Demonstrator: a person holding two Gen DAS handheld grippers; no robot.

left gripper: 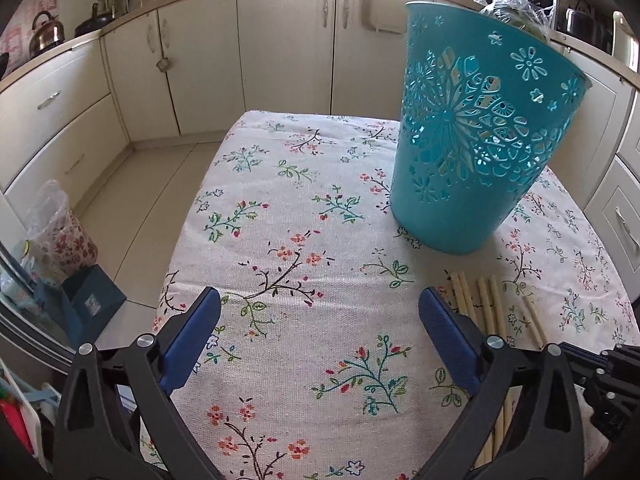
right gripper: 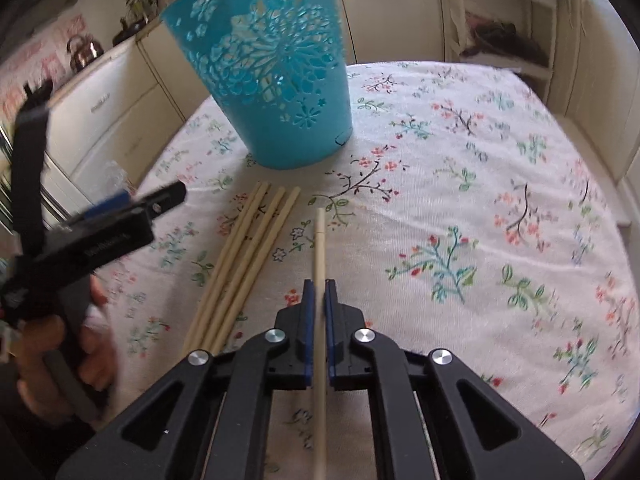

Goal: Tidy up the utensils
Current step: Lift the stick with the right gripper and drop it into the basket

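Chopsticks: one stick [right gripper: 319, 264] is clamped between the closed pads of the right gripper [right gripper: 319, 292], its long axis running straight ahead toward the blue basket [right gripper: 276, 80]. Four more sticks [right gripper: 244, 264] are laid on the tablecloth [right gripper: 460, 200], just left of it. The left gripper [left gripper: 320, 312] is spread wide, nothing held, the sticks lying just beside its right finger.

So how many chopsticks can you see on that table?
5. One chopstick is clamped between the right gripper's fingers. Four loose chopsticks lie side by side on the tablecloth just left of it, before the blue basket, which may hide more.
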